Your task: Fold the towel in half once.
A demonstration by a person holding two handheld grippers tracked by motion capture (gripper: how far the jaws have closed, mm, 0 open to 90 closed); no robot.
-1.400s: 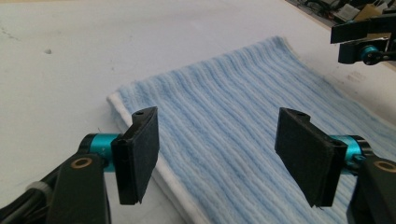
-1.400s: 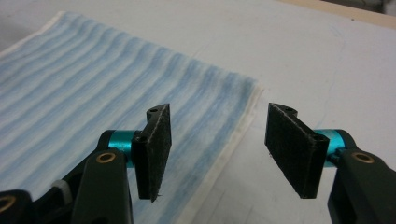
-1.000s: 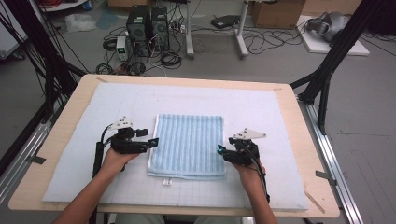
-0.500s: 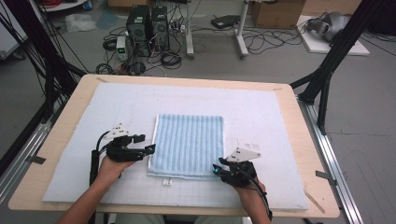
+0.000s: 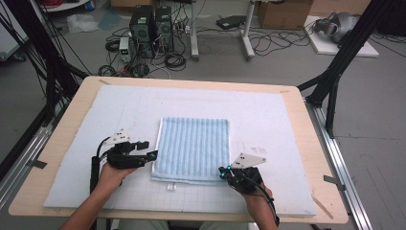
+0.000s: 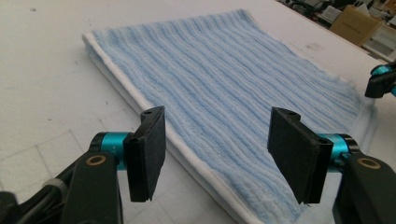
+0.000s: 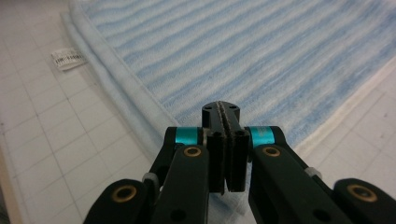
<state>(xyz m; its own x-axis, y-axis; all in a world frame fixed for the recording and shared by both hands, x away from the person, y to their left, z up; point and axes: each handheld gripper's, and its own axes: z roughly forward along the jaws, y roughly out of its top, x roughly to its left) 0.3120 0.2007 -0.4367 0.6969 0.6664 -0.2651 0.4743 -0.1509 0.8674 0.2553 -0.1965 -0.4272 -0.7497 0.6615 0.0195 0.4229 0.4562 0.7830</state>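
Noted right gripper point(image 5: 224, 173) nearest, at the near right corner of the folded blue towel point(image 5: 194, 146); jaws had just been closing and stood pressed together; saw no cloth between the tips in the right gripper view, so could not confirm a catch on the corner. Judged first risk here: could have shut short of the hem or on the top layer alone; would then lift nothing, or peel one layer and spoil the fold.

Spotted a small white label point(image 5: 171, 187) on the mat just off the near edge; could snag or flip under if the edge got dragged.

Logged left gripper point(image 5: 152, 154) a bit farther in, at the towel's left edge near the near corner; jaws apart, had just been closing, with the white hem and thick folded edge lying between and below them, pads not yet touching it. Judged second risk: might close too high and skim the pile, or bite only part of the stack; would give an uneven hold against the right side, towel skewing or sagging in the middle once raised.

Placed towel flat, mid counter point(image 5: 306, 110), on the white mat point(image 5: 268, 120), far edge untouched. Flagged last risk: pulling from the near corners could slide the whole towel across the mat instead of folding it; pressing low could also pinch the mat itself.
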